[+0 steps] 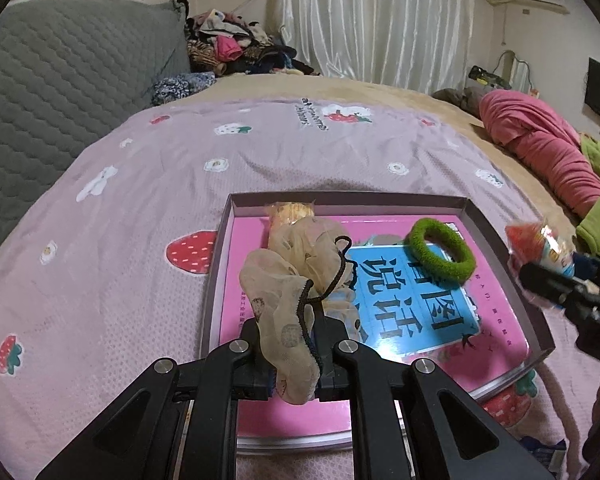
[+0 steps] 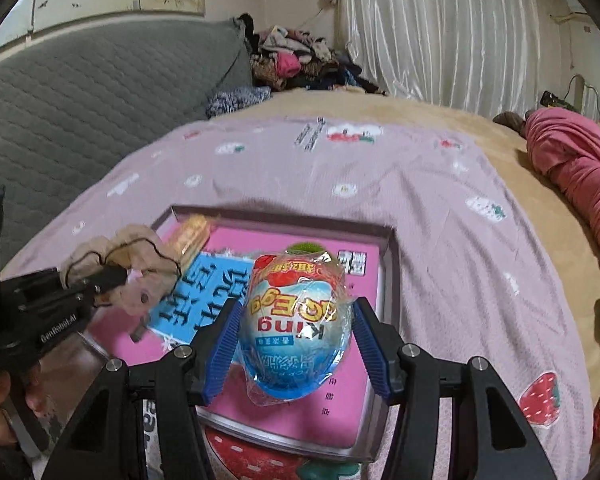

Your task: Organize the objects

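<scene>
A beige scrunchie (image 1: 296, 300) is clamped in the left gripper (image 1: 294, 364); a wrapped toy egg (image 2: 296, 328) is gripped by the right gripper (image 2: 296, 344) — both held above the shallow box (image 1: 340, 196). Inside it, a green hair tie (image 1: 440, 250) is seen on a pink book (image 1: 496, 336).

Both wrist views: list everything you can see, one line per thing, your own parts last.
Shallow cardboard box tray: one, grey-mauve, on the bedspread.
Pink and blue book: one, lying flat in the tray.
Fuzzy green hair tie: one, on the book.
Wrapped biscuit packet: one, tan, at the tray's far edge.
Sheer beige sock with black trim: one, in the left gripper.
Blue plastic-wrapped toy egg: one, between the right gripper's fingers.
Strawberry-print bedspread: one, pink.
Clothes pile: mixed colours, far corner.
Left gripper: black, clamping the sock.
Right gripper: black, blue pads.
</scene>
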